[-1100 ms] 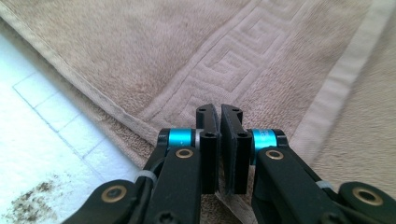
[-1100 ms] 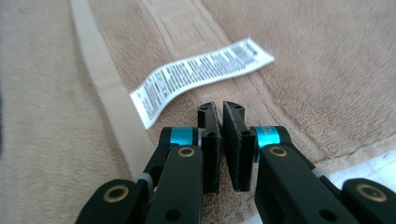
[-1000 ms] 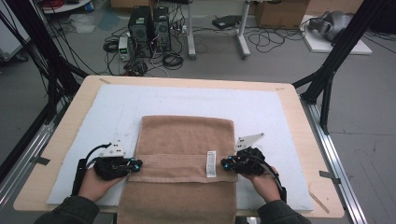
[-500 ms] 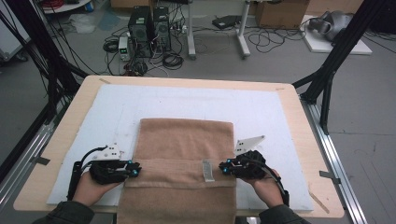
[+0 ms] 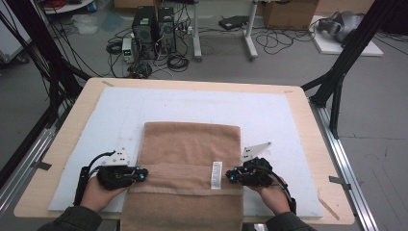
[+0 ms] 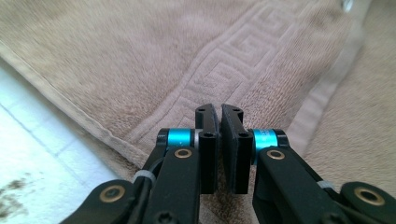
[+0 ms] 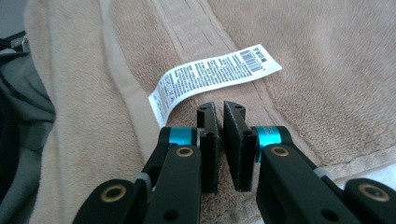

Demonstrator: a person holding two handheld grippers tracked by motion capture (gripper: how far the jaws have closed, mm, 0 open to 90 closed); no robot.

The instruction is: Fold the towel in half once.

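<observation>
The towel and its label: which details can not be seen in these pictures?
- Towel: high view, the bottom edge cuts off its near end.
- Label: right gripper view, print too small to read.
- Left tool: left gripper view, whether any cloth lies between the jaws is hidden.

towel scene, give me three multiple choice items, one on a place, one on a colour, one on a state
1. Where does the white label lie?
A. on the towel, near the right gripper
B. on the bare mat by the left gripper
C. on the floor

2. What colour is the towel?
A. blue
B. light brown
C. white

3. How do the right gripper's jaws stand?
A. wide open
B. closed together
C. clamped on a cup

Key: 1 A, the high view shows the label on the towel's folded band beside the right gripper. 2 B, every view shows light brown terry. 3 B, the right gripper view shows the jaws nearly touching.
</observation>
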